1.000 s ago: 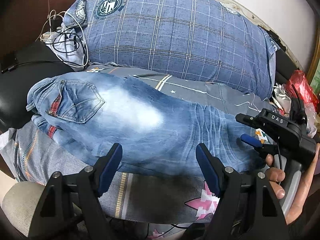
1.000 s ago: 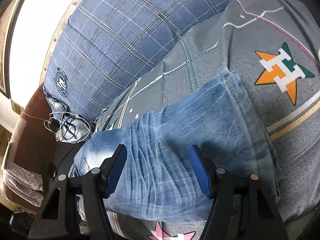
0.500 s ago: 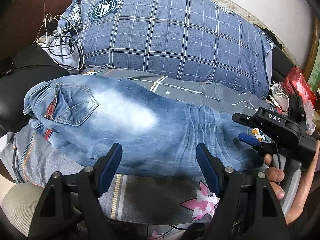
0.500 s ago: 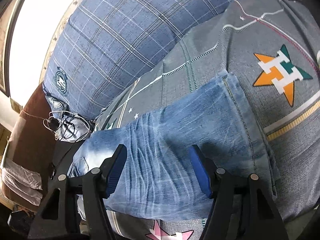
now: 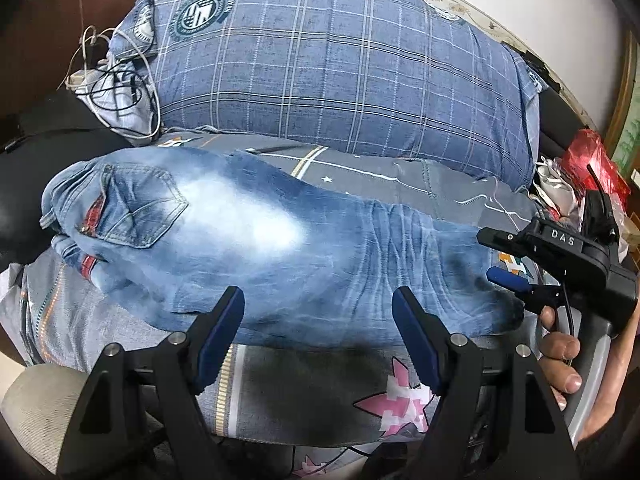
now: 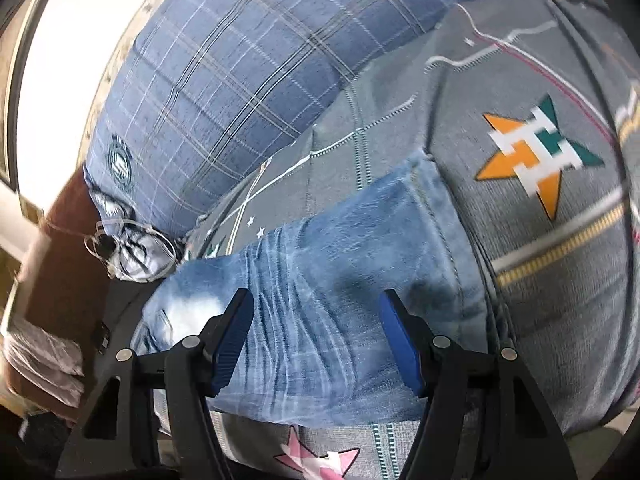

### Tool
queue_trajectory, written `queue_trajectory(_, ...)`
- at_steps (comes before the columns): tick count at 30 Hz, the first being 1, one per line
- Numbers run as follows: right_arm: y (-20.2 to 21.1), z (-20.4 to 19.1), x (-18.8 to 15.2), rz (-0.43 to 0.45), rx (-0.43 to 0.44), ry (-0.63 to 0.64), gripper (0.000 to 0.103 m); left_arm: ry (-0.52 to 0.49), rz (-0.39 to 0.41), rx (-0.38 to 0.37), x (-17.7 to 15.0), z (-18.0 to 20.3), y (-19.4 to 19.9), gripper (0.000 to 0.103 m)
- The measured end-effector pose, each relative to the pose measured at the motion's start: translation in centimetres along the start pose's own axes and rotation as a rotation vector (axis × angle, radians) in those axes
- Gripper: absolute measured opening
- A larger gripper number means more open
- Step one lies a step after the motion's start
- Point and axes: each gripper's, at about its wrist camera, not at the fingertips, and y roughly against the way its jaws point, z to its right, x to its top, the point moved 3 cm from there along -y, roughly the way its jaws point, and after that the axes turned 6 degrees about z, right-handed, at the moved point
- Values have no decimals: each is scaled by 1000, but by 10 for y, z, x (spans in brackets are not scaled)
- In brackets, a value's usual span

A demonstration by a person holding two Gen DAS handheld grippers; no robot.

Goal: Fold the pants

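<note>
Faded blue jeans (image 5: 260, 248) lie flat across the grey patterned bedsheet (image 5: 400, 176), legs stacked, waist and back pocket (image 5: 136, 208) at the left, hems at the right. My left gripper (image 5: 318, 320) is open and empty, just above the jeans' near edge at mid-leg. My right gripper (image 6: 316, 320) is open and empty over the lower legs (image 6: 360, 272), near the hem (image 6: 436, 208). It also shows in the left wrist view (image 5: 560, 264), held in a hand at the right.
A large blue plaid pillow (image 5: 340, 80) lies behind the jeans. Tangled cables (image 5: 116, 88) sit at the left by a brown headboard. A red bag and clutter (image 5: 588, 168) lie at the far right. The sheet has star prints (image 6: 536, 160).
Both grippers have drawn back slightly toward the near edge of the jeans. The jeans have not moved. Both grippers stay open.
</note>
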Motion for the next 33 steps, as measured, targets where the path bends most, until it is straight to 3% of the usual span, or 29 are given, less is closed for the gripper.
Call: queue_trajectory(33, -8, -1, -6, -32, -34, 19, 67, -14, 2, 3, -3, 8, -1, 77)
